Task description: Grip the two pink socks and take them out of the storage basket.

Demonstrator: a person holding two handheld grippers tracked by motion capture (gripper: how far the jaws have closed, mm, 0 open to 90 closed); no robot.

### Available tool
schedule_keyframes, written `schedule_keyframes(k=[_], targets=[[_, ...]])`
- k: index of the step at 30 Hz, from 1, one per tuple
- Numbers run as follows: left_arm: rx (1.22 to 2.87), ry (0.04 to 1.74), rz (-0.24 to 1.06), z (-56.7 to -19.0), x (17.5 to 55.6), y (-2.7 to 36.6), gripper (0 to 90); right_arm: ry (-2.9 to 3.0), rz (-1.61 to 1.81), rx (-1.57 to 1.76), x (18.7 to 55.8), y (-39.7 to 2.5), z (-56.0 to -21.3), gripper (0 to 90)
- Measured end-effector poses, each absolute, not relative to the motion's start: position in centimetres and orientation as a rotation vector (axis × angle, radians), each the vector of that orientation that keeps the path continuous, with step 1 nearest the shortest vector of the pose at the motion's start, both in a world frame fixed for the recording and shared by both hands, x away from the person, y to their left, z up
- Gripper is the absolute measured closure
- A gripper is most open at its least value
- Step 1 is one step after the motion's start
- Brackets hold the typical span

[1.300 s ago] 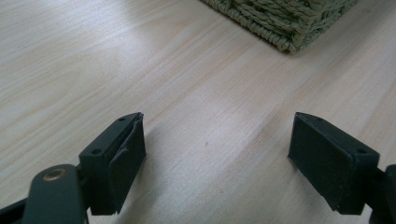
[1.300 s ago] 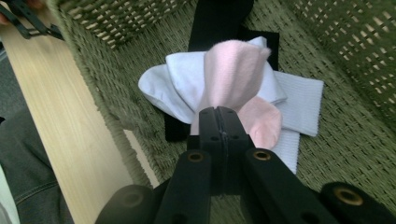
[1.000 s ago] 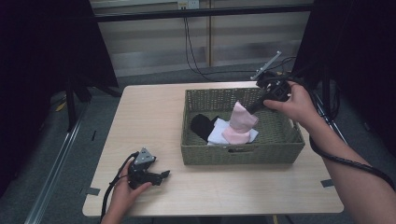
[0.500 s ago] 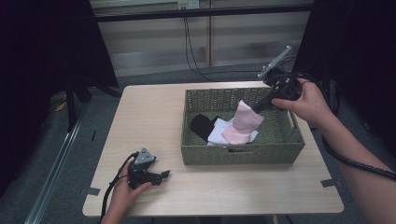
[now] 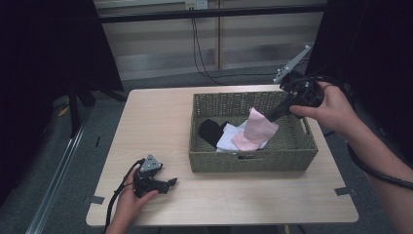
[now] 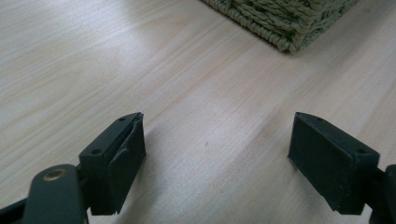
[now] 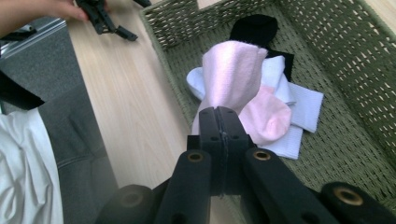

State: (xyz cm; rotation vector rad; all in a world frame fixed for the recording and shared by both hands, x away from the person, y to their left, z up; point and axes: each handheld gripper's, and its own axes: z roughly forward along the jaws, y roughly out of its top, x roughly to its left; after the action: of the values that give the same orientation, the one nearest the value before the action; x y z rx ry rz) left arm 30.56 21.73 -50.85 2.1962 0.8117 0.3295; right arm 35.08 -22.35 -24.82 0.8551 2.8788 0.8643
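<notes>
Now right claw (image 5: pixel 269 116) pinching pink sock (image 5: pixel 257 129) above basket (image 5: pixel 253 161) rim; left claw (image 5: pixel 170 183) spread.

Pale pink sock (image 5: pixel 258 127), pinched by closed jaws, hanging into woven basket (image 5: pixel 253 161)

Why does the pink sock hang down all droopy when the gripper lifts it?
The pink sock is probably soft and floppy: it sags below the shut right gripper. It likely weighs little, since one pinched edge carries it. It shouldn't roll, just crumple into the basket.

High view looks down from afar; both gripper views, close, share the basket (image 5: pixel 253 161).
</notes>
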Motion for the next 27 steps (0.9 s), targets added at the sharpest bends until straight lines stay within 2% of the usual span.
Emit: schedule_keyframes(k=[14, 27], targets=[[2.194, 0.814, 0.327, -50.9, 30.5, 21.7, 18.2, 2.92, 0.925, 0.764, 32.4, -22.3, -24.0, 90.0], [2.206, 0.809, 0.324, -50.8, 30.6, 21.8, 18.2, 2.997, 0.972, 0.655, 30.6, -21.0, -25.9, 90.0]])
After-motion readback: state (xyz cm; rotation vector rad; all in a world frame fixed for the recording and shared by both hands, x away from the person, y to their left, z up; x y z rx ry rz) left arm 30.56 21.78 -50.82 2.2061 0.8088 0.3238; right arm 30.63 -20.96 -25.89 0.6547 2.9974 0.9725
